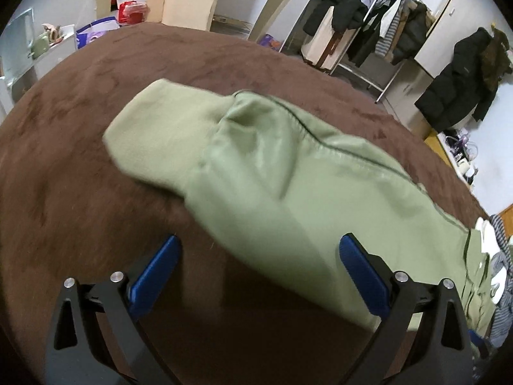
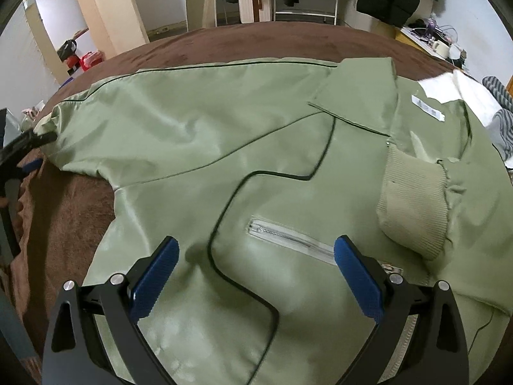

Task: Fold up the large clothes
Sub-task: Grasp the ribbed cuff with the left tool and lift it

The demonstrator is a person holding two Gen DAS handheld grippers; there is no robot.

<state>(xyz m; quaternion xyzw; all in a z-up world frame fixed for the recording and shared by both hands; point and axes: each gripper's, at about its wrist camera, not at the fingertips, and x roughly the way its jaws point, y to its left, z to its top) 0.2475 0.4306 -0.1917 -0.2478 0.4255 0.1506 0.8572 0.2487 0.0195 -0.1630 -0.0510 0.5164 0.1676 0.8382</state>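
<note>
Left claw (image 1: 258, 252), right claw (image 2: 256, 253): black angular frames, ribbed blue finger pads (image 2: 155, 284), silver round screws (image 2: 117, 278).

Soft indoor light, sheen on green jacket (image 2: 198, 122), motion blur, fisheye-bent dark corners

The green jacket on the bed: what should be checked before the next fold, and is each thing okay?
1. Left gripper jaws wide open, holding nothing: ok.
2. Right gripper jaws wide open, holding nothing: ok.
3. Green jacket lies spread on the brown blanket: ok.
4. One sleeve already folded in over the body, cuff resting on top: ok.
5. Other sleeve still stretched out over the blanket, not folded in: not ok.
6. Striped clothes lie right beside the jacket's edge; whether they touch it: cannot tell.
</note>
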